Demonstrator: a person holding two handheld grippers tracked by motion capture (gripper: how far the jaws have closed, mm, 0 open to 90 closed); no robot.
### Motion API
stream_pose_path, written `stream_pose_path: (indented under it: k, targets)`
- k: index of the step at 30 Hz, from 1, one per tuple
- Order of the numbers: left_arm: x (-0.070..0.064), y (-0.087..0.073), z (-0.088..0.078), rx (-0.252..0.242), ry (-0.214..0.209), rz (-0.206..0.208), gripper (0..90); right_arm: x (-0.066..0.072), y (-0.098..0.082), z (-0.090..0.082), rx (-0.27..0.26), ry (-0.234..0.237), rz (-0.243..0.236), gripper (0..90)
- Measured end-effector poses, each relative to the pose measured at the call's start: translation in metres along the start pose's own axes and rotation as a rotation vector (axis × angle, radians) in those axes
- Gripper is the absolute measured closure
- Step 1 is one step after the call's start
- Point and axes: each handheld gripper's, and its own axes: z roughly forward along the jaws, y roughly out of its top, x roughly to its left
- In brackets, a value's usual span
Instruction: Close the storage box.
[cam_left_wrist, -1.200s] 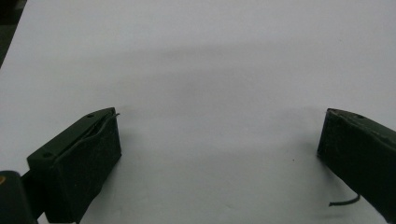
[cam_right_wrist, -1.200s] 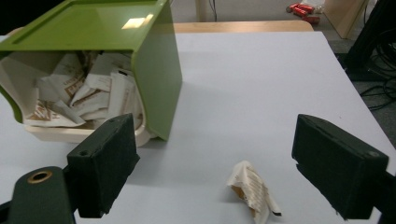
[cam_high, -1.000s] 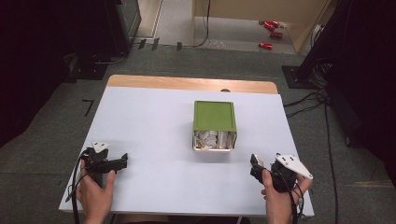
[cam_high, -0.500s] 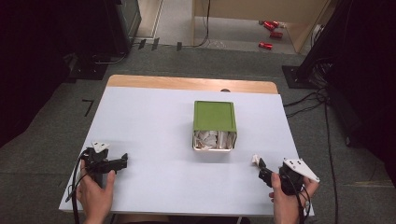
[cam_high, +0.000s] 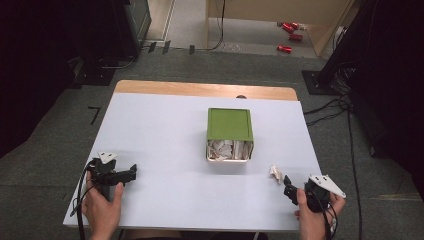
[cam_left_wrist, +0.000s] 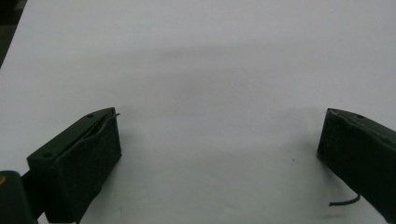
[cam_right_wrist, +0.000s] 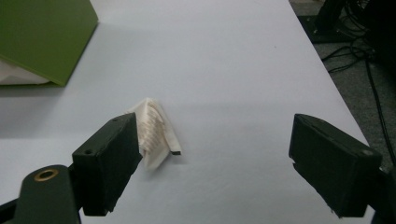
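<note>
A green-lidded box stands mid-table, its near side open on white packets; its corner also shows in the right gripper view. A small white pleated paper piece lies on the table to the box's right front. My right gripper is just behind it, open, and the paper rests beside its left jaw without being clamped. Open as well, my left gripper lies near the front left over bare table, and nothing is between its jaws.
The white table has a wooden strip along its far edge. Its right edge is close to my right gripper, with cables on the floor beyond. Red cans lie on the floor far back.
My right gripper has drawn back toward the front right corner, and the white paper piece now lies free on the table in front of it. The left gripper has stayed put.
</note>
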Motion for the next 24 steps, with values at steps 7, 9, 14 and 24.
stream_pose_path:
  k: [7, 9, 14, 24]
  targets:
    - [0.000, 0.000, 0.000, 0.000, 0.000, 0.000, 0.0, -0.012, -0.009, 0.005, 0.026, -0.025, -0.001, 16.7]
    - [0.000, 0.000, 0.000, 0.000, 0.000, 0.000, 0.0, -0.016, -0.010, 0.006, 0.033, -0.035, -0.001, 17.1]
    - [0.000, 0.000, 0.000, 0.000, 0.000, 0.000, 0.0, -0.020, -0.016, 0.010, 0.038, -0.044, -0.024, 17.9]
    - [0.000, 0.000, 0.000, 0.000, 0.000, 0.000, 0.0, -0.019, -0.024, 0.021, 0.098, -0.069, -0.049, 17.2]
